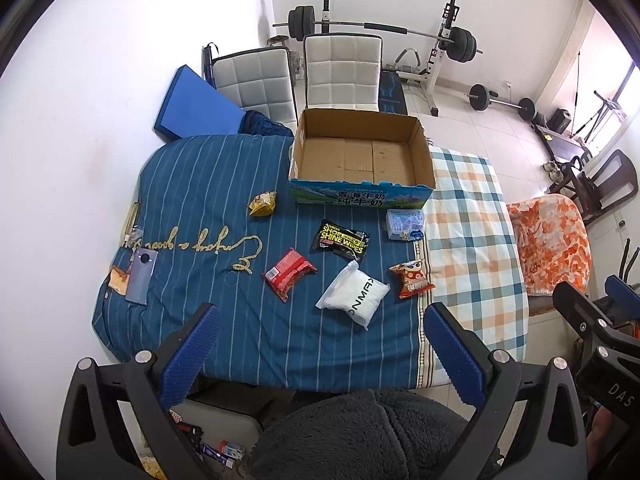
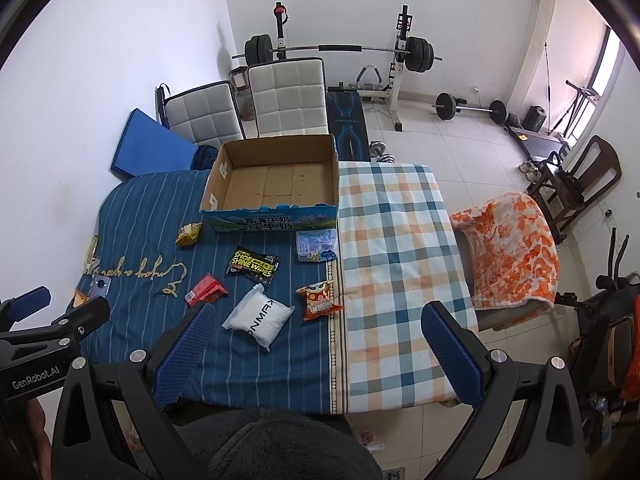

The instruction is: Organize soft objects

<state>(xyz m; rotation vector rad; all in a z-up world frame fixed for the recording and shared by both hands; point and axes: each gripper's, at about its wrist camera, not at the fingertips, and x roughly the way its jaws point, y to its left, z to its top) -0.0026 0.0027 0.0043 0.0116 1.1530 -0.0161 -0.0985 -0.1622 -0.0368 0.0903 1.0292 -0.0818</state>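
An empty open cardboard box (image 1: 362, 156) (image 2: 276, 180) stands at the far side of the cloth-covered table. In front of it lie soft packs: a yellow snack bag (image 1: 263, 203) (image 2: 188, 233), a black shoe-wipes pack (image 1: 341, 241) (image 2: 252, 265), a pale blue pack (image 1: 405, 224) (image 2: 316, 243), a red pack (image 1: 289, 273) (image 2: 205, 289), a white pack (image 1: 354, 294) (image 2: 259, 314) and an orange snack bag (image 1: 412, 279) (image 2: 319, 300). My left gripper (image 1: 322, 346) is open and empty, held above the near edge. My right gripper (image 2: 318, 346) is open and empty too.
A phone (image 1: 141, 276) and small items lie at the table's left edge. Blue striped cloth (image 1: 192, 184) covers the left, checked cloth (image 2: 392, 240) the right. Two white chairs (image 1: 340, 72), a barbell rack (image 2: 400, 56) and an orange-draped chair (image 2: 508, 248) surround it.
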